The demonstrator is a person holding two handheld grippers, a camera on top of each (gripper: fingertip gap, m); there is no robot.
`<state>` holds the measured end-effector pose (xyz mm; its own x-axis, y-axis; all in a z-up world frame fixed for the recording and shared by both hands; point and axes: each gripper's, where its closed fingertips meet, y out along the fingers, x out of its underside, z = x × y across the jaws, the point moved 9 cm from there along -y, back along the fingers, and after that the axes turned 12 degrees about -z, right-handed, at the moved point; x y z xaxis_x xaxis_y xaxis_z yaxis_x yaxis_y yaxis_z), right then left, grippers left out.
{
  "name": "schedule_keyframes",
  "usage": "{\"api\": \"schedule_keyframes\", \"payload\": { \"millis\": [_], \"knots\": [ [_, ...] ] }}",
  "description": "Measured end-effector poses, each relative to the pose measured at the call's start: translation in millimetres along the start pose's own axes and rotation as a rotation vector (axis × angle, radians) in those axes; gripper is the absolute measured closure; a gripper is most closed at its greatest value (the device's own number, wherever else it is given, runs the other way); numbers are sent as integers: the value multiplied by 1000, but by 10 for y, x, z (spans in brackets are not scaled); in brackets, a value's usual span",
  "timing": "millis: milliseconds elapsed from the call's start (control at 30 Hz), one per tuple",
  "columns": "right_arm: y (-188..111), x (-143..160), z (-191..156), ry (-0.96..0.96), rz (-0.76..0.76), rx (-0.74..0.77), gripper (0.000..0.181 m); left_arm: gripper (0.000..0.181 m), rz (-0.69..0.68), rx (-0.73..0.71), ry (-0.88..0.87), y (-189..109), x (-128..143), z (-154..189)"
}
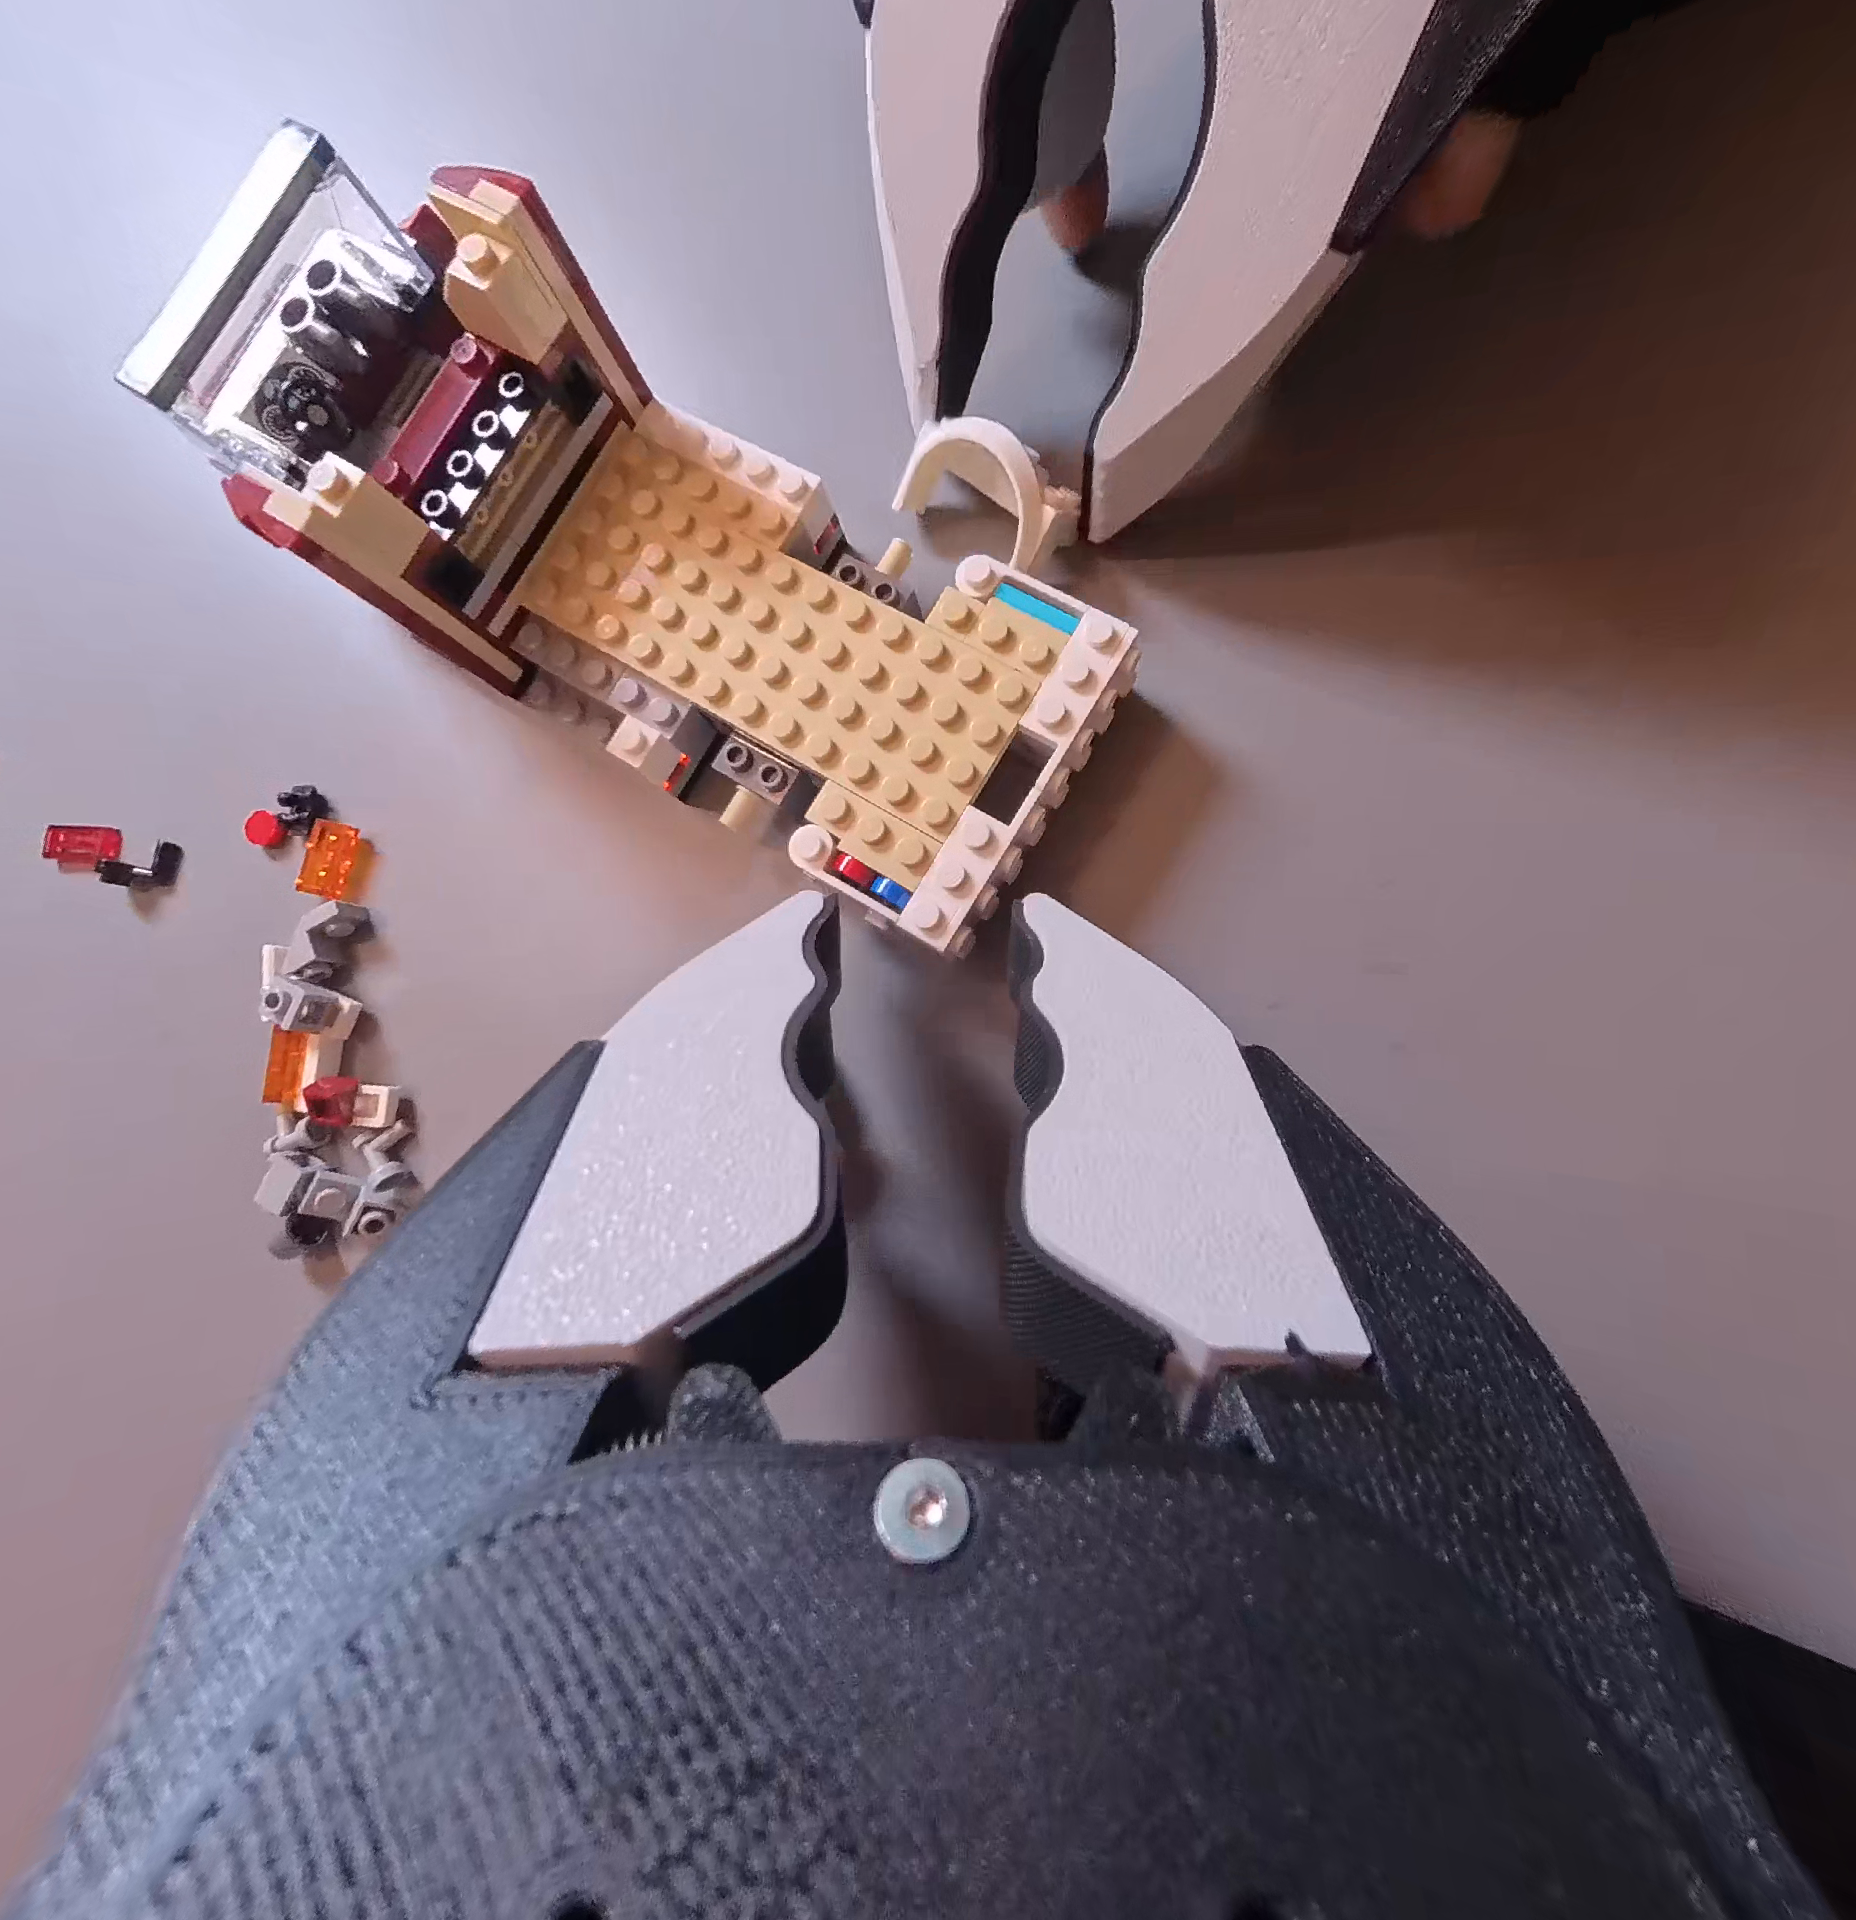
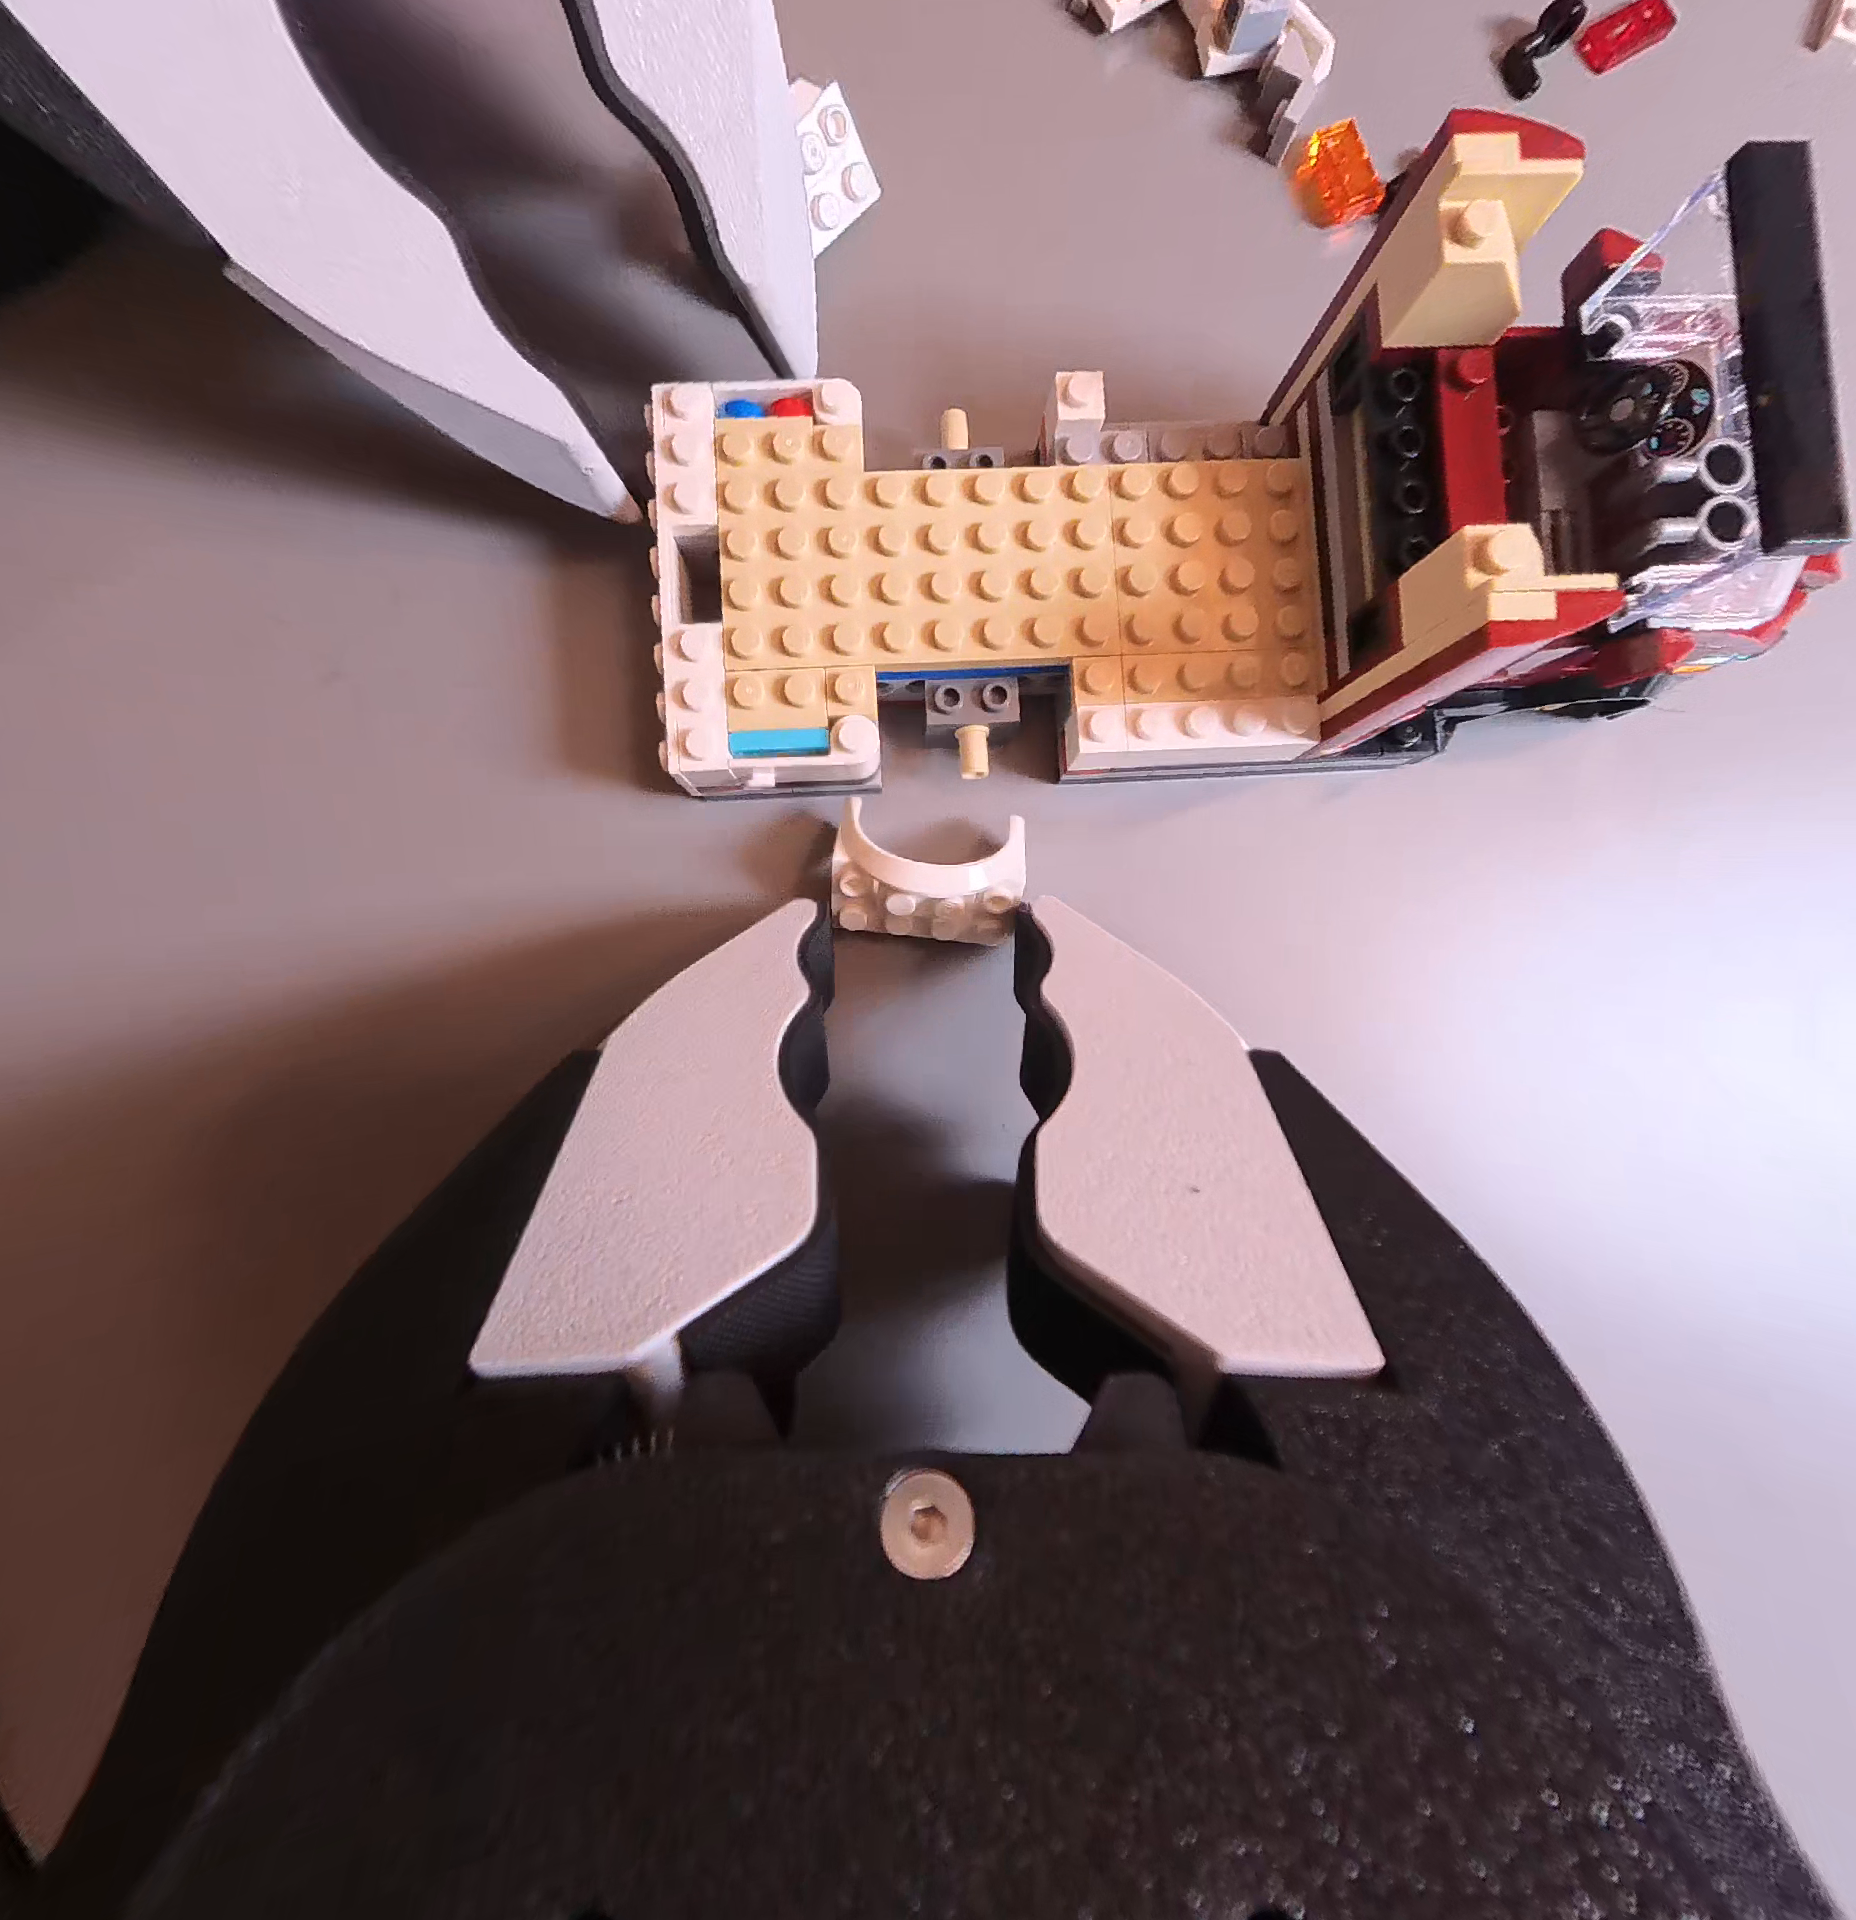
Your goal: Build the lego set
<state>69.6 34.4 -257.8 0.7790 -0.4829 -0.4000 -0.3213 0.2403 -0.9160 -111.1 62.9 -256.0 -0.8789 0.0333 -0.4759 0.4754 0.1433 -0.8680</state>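
Grey tabletop (image 2: 280,727) is carrying everything, plain matte surface, nothing else behind it

Half-built truck (image 2: 965,561) is lying flat mid-table: tan studded bed, white rear wall, dark red cab with clear windshield (image 2: 1682,312) at the far end. Tan axle pins are sticking out both sides at the wheel gap

White wheel arch piece (image 2: 929,883) is sitting loose on the table just beside the truck's near side, roughly lined up with that gap, so I'd judge it's being staged to go over the axle

Right gripper (image 2: 924,920) is hovering at the arch, fingers spread, tips flanking the piece; can't tell whether the right tip is touching it, not clamped yet

Left gripper (image 1: 924,914) is sitting at the truck's rear corner, fingers also spread, holding nothing; probably getting ready to brace the model against the push

Loose parts pile (image 1: 321,1039) (grey, orange, red, black bits) is waiting off to the far side, well apart from the work
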Motion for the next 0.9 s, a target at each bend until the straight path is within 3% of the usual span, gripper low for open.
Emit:
{"api": "schedule_keyframes", "payload": {
  "millis": [433, 733, 900],
  "knots": [
    [-236, -27, -41, -140, -59, -35, 148, 154, 271, 14, -42, -175, -171, 147],
    [-351, -183, -113, 82, 153, -318, 148, 150, 333, -102, 124, -200, -316, 395],
    [-424, -194, -80, 271, 282, -569, 148, 151, 371, -294, 199, -259, -375, 485]
  ]
}}
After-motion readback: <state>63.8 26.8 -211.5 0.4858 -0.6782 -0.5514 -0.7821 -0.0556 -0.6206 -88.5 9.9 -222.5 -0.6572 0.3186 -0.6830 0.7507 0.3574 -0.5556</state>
